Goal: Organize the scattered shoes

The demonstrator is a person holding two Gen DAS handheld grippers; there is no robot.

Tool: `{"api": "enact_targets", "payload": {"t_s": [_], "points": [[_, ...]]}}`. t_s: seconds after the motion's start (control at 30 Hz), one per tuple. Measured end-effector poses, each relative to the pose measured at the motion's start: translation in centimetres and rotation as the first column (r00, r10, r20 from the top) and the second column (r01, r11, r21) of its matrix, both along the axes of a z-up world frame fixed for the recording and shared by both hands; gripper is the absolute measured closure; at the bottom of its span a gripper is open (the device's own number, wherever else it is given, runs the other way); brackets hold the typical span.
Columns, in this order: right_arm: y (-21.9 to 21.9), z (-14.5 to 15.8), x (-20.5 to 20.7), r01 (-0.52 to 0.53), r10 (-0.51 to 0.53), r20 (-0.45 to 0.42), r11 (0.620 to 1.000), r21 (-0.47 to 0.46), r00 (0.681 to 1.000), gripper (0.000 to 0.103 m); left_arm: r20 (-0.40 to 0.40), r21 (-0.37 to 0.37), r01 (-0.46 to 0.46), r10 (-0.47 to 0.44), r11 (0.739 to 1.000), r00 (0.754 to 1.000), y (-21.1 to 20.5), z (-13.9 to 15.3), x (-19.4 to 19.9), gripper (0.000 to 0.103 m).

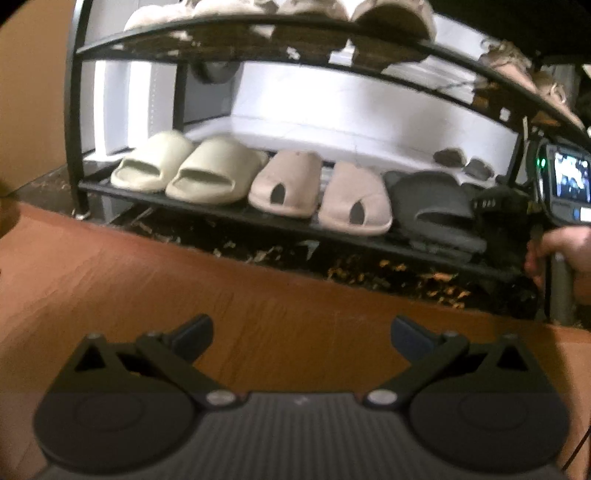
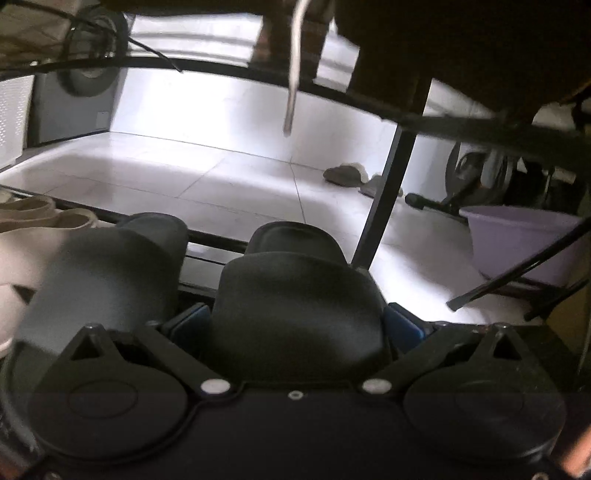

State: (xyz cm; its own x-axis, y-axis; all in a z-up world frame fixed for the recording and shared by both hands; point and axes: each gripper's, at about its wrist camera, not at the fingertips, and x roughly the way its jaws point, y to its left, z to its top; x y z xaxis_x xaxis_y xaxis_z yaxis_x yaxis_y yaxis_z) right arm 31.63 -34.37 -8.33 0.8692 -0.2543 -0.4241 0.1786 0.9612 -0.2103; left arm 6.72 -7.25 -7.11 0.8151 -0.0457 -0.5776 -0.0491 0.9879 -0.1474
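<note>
Black slide (image 2: pixel 299 306) sits clamped between the right gripper (image 2: pixel 297 325) fingers, blue pads (image 2: pixel 400 326) pressed on both its sides, at the right end of the rack's lower shelf (image 1: pixel 236 212). Its mate, a second black slide (image 1: pixel 434 210), lies just beside on the left, then a pink pair (image 1: pixel 319 194), then a cream pair (image 1: pixel 188 168), all toes out along the front rail. Little free shelf remains right of the held slide; a rack post (image 2: pixel 388 199) stands close behind it. Upper shelf (image 1: pixel 258 27) overhangs low. Left gripper (image 1: pixel 301 338) has jaws wide apart, empty, over bare brown floor (image 1: pixel 295 295) well clear of the rack. A hand (image 1: pixel 565 254) grips the handle at right.
</note>
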Motion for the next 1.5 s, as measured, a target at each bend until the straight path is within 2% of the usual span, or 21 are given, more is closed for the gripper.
{"api": "enact_targets", "payload": {"t_s": [0.13,0.23,0.47,0.63,0.73,0.87,0.93,1.0,1.1,1.17,1.23,1.33,1.43,1.5], "points": [[-1.3,-0.4,0.5,-0.008,0.008,-0.007,0.997,0.078,1.0,0.0,-0.027,0.002,-0.005,0.005,1.0,1.0,0.3,-0.6,0.2,0.001],[-1.3,-0.1,0.2,-0.011,0.013,-0.02,0.998,0.068,1.0,0.0,-0.015,0.003,0.001,-0.001,1.0,1.0,0.5,-0.4,0.1,0.001],[0.1,1.9,-4.1,-0.057,0.056,0.017,0.993,0.102,0.998,0.0,0.047,0.044,0.029,-0.031,0.999,0.998,0.9,1.4,-1.1,0.001],[2.7,4.3,-10.2,-0.09,0.082,0.046,0.969,0.231,0.996,0.0,0.078,0.061,0.036,-0.041,0.997,0.996,1.8,3.3,-2.1,0.001],[5.4,6.0,-16.7,-0.129,0.104,0.094,0.935,0.331,0.99,0.0,0.101,0.052,0.036,-0.041,0.998,0.994,2.5,4.8,-2.6,0.001],[8.5,8.3,-23.9,-0.151,0.098,0.151,0.907,0.392,0.984,0.0,0.143,0.049,0.025,-0.032,0.999,0.989,3.8,7.8,-3.7,0.001],[9.4,9.9,-27.5,-0.158,0.08,0.189,0.882,0.444,0.979,0.0,0.158,0.051,0.014,-0.022,0.999,0.987,4.6,8.9,-4.5,0.001],[9.9,11.3,-29.4,-0.177,0.085,0.217,0.874,0.453,0.972,0.0,0.173,0.059,0.004,-0.014,0.998,0.985,5.3,9.8,-5.4,0.001],[10.5,13.7,-31.1,-0.195,0.089,0.267,0.895,0.401,0.959,0.0,0.178,0.075,0.007,-0.02,0.997,0.984,6.5,10.3,-6.7,0.001],[10.8,14.9,-32.0,-0.176,0.058,0.296,0.904,0.389,0.953,0.0,0.163,0.073,0.012,-0.024,0.997,0.986,7.6,10.5,-7.5,0.001],[11.5,15.7,-33.5,-0.104,-0.028,0.311,0.911,0.398,0.95,0.0,0.162,0.074,0.002,-0.014,0.997,0.987,8.4,10.5,-8.3,0.001],[13.3,15.0,-35.2,-0.021,-0.088,0.266,0.924,0.382,0.96,0.0,0.171,0.099,0.001,-0.018,0.995,0.985,9.2,10.4,-9.2,0.001],[15.1,13.5,-36.7,0.008,-0.075,0.189,0.943,0.334,0.979,0.0,0.183,0.129,0.001,-0.025,0.992,0.983,9.8,9.6,-10.1,0.001],[15.8,12.8,-36.9,-0.009,-0.039,0.142,0.947,0.321,0.989,0.0,0.164,0.133,-0.013,-0.009,0.991,0.986,9.9,9.3,-10.2,0.001]]}}
